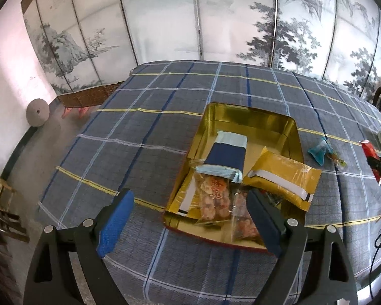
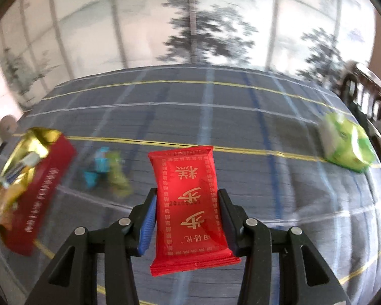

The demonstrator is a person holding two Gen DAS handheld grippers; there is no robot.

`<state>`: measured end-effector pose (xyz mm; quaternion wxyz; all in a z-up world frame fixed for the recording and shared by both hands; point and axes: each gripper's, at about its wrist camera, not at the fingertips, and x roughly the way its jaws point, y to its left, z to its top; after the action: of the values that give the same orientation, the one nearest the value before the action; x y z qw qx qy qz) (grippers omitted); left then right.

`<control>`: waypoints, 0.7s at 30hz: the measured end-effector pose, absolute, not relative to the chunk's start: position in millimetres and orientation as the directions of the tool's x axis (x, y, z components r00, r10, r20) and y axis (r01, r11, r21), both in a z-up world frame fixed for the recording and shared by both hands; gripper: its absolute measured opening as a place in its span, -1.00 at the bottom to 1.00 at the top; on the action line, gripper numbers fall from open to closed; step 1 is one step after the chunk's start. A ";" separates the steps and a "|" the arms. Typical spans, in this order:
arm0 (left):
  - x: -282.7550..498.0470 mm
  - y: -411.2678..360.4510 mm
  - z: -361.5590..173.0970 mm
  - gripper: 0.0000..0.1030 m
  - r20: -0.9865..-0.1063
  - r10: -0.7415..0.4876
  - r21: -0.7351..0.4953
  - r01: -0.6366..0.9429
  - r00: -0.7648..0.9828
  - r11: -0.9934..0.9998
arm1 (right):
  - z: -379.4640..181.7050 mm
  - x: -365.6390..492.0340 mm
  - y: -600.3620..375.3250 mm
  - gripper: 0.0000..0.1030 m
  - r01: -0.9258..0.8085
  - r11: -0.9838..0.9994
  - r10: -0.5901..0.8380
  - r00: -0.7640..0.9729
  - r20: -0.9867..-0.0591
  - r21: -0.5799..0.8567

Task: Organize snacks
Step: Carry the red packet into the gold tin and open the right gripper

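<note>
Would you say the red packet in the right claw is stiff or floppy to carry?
Probably fairly stiff: the red packet stands flat and unbent above the right claw, pinched only by its side edges. Its glossy wrapper may be slippery. It looks light.

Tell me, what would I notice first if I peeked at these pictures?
Probably the bright red snack packet with gold writing, pinched between the right gripper pads, up off the checked tablecloth. Next, the shiny gold tin in the middle of the table, already holding a navy packet, a gold packet and clear bags of snacks. The left gripper hangs wide open just in front of it.
</note>
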<state>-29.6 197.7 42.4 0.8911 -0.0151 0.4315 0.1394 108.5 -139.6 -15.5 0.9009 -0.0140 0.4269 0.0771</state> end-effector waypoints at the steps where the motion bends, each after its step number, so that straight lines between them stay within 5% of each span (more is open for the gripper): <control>1: -31.5 199.1 42.9 0.71 -0.772 0.239 0.095 -0.266 0.588 0.959 | -14.2 108.2 -128.7 -0.10 -0.175 0.984 0.144 0.621 -0.771 0.043; 21: -69.4 258.6 43.9 0.74 -0.784 0.274 0.041 -0.394 0.557 0.918 | -10.6 82.6 34.1 -0.10 -0.474 0.878 0.323 0.489 -0.810 0.064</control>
<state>-69.4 258.6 43.9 0.8796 -0.0695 0.4305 0.1899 82.6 34.1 -10.6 0.8586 -0.0840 0.4493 0.2321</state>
